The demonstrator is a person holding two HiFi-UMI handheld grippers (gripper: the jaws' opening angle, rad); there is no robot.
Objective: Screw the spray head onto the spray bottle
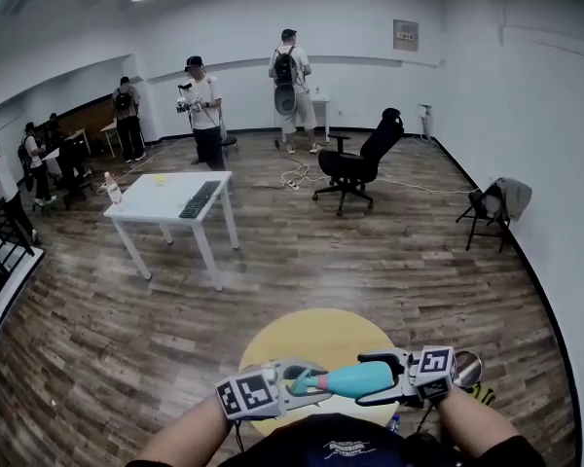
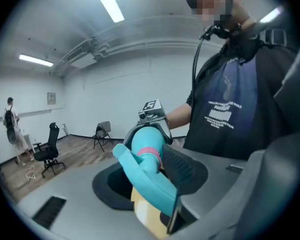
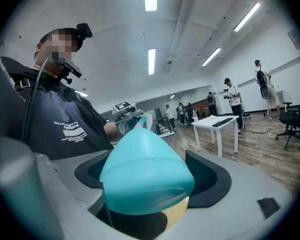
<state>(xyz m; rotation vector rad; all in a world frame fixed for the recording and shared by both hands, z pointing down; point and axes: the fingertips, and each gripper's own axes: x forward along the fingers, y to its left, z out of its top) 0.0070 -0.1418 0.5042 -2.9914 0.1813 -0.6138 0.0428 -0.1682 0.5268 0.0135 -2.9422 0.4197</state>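
I judge the teal plastic spray bottle (image 1: 354, 381) light, stiff and smooth, best taken round its body. It hangs level over the near edge of the round yellow table (image 1: 292, 334). My right gripper (image 3: 150, 176) clamps wide round that body. My left gripper (image 2: 147, 179) is closed on the teal plastic spray head (image 2: 151, 190).

Dark T-shirt (image 2: 240, 84); pale chest print (image 2: 221, 118)

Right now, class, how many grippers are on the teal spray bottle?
2. The left gripper grips the spray head; the right gripper grips the body of the spray bottle. No others seem hidden.
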